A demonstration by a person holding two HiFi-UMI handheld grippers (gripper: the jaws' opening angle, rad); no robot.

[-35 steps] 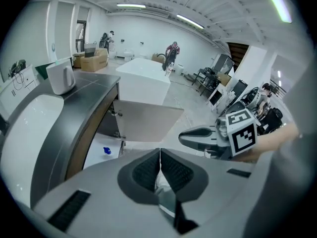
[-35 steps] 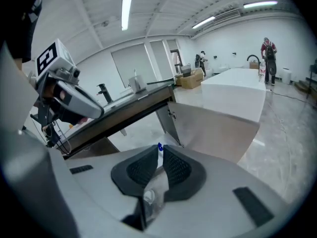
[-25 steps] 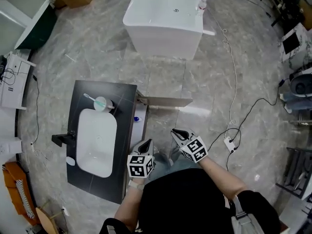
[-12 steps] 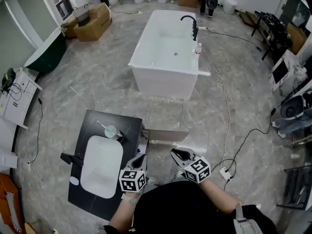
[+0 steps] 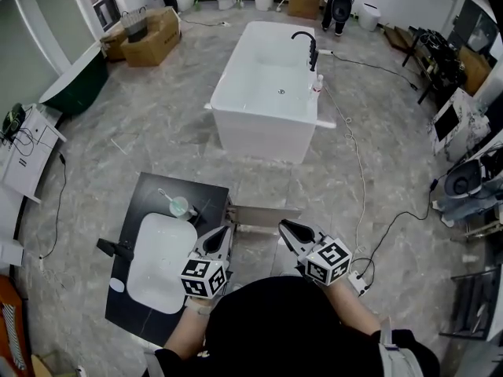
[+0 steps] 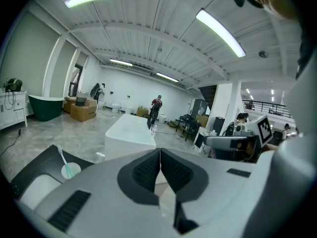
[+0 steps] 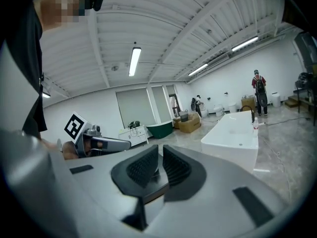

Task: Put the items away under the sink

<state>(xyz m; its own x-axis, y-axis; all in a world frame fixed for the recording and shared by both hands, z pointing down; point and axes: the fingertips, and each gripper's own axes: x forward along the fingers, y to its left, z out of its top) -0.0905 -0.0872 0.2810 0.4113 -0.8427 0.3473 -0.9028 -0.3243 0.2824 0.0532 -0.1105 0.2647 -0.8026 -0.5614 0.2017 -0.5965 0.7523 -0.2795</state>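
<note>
The black vanity counter (image 5: 138, 204) with its white sink (image 5: 161, 261) stands at the lower left of the head view. A pale green cup holding a toothbrush (image 5: 180, 206) sits on the counter's far corner, and it also shows as the cup (image 6: 69, 170) in the left gripper view. The cabinet door (image 5: 263, 214) under the sink hangs open to the right. My left gripper (image 5: 222, 231) hovers over the counter's right edge, shut and empty (image 6: 160, 150). My right gripper (image 5: 284, 225) is just right of the door, jaws together, holding nothing (image 7: 160, 148).
A black faucet (image 5: 116, 249) sits at the sink's left. A white bathtub (image 5: 271, 93) stands beyond on the marble floor. A power strip and cable (image 5: 357, 283) lie at the right. Cardboard boxes (image 5: 149, 26) and a green tub (image 5: 75, 85) are far left.
The head view has swung up and back, showing more of the room. Both grippers stayed shut near the open door. A small blue item seen inside the cabinet earlier is out of sight.
</note>
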